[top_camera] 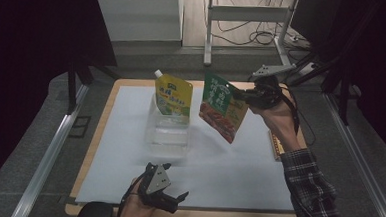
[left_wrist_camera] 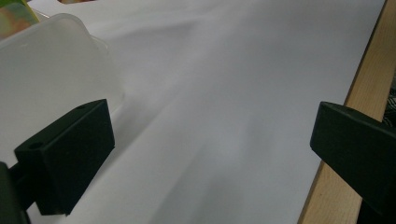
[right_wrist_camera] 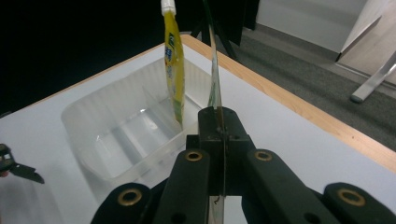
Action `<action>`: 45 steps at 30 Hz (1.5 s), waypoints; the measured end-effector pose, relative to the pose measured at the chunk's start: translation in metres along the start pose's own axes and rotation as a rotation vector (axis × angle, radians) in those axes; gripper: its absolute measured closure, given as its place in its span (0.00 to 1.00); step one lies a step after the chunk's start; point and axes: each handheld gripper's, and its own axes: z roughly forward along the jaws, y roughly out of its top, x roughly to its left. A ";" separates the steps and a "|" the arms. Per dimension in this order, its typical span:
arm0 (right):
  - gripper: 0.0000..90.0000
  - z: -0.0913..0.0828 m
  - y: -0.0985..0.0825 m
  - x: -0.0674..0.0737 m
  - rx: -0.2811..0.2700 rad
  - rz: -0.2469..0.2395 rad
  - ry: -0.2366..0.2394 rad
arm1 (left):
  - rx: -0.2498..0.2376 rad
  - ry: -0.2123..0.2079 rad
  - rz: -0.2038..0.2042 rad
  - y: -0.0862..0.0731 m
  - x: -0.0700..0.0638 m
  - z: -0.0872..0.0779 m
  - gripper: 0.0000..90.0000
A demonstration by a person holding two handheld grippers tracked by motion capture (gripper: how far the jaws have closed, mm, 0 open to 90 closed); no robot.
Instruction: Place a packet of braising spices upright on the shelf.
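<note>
L gripper [top_camera: 169, 195] rests low at near table edge, jaws wide, nothing btwn; clear plastic bin [top_camera: 167, 132] w/ divider sits mid-table, yellow spouted pouch [top_camera: 172, 98] upright in its far slot; green pouch [top_camera: 223, 107], flat glossy foil, hangs tilted just R of bin, long axis near-vertical; R gripper [top_camera: 246, 98] clamped on its edge, nearer the bin.

Wooden table [top_camera: 97, 148], white sheet [top_camera: 217, 175], clear tub [top_camera: 168, 132]

Right tongs [top_camera: 248, 97] clamped shut, raised, left tongs [top_camera: 174, 195] low, jaws spread wide
</note>
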 end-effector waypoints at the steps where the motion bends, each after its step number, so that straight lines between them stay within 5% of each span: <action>1: 0.99 -0.001 0.001 0.002 0.000 -0.003 0.004 | 0.000 -0.001 0.000 0.000 0.000 0.000 0.00; 20: 0.99 -0.009 0.022 0.018 -0.019 -0.050 0.109 | -0.015 -0.010 -0.010 0.001 0.000 0.000 0.00; 45: 0.99 0.055 0.050 0.038 -0.018 -0.074 0.198 | -0.015 -0.022 -0.005 0.001 0.001 0.000 0.00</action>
